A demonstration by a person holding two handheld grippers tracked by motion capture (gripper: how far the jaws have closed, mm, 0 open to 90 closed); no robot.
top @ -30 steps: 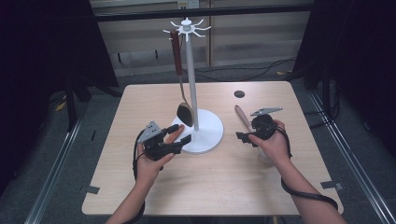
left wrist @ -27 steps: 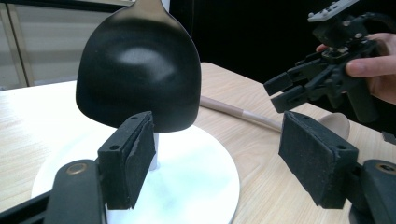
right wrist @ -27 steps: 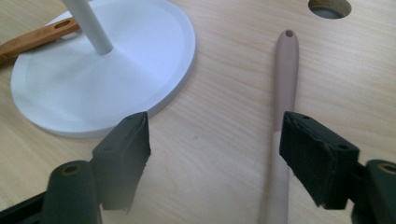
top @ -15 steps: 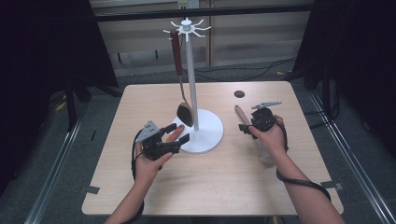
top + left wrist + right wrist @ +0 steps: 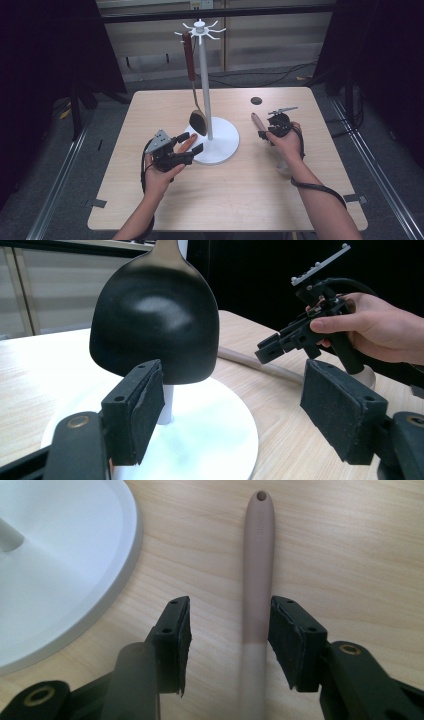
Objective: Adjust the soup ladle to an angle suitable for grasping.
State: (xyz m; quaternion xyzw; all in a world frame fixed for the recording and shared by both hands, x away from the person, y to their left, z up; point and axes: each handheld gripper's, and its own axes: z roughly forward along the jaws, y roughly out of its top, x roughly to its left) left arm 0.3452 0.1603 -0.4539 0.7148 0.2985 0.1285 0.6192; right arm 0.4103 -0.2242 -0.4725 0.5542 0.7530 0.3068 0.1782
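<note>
the pink-handled utensil (image 5: pixel 259 570) lies flat on the table (image 5: pixel 320 195), just right of the white stand base (image 5: pixel 222 145). i've got the right gripper (image 5: pixel 227 625) astride its handle; the jaws have just been closing, one pad at the handle, the other apart, likely to lift it for hanging. the left gripper (image 5: pixel 240 410) waits wide beside the hung black spatula (image 5: pixel 155 325), holding nothing.
</note>
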